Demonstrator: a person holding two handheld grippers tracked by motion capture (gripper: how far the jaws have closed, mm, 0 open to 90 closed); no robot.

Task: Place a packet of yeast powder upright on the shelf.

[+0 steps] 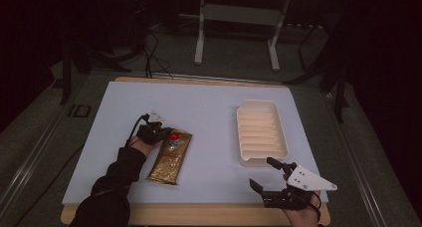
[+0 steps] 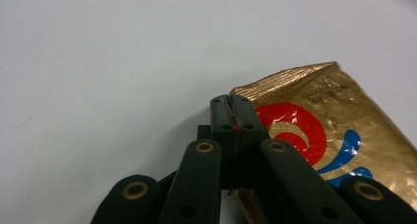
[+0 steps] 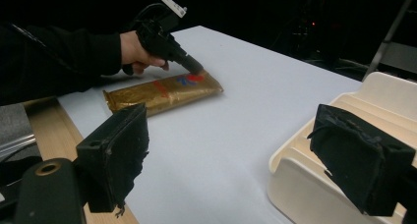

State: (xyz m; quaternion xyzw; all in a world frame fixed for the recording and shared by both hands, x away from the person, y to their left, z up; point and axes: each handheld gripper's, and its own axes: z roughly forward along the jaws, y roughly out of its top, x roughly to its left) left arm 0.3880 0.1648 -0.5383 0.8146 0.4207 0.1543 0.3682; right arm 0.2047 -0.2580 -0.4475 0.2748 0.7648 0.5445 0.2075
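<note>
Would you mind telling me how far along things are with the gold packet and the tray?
Nothing is placed: the ribbed cream plastic tray holds nothing. In hand: the left gripper is shut on a corner of the gold foil packet, lying on the table. Likely left: carrying it to the tray; the right gripper waits open.

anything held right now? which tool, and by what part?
Left tool is shut on the gold packet, pinching its crimped top edge near a corner. Right tool is open, holding nothing, beside the white tray.
</note>
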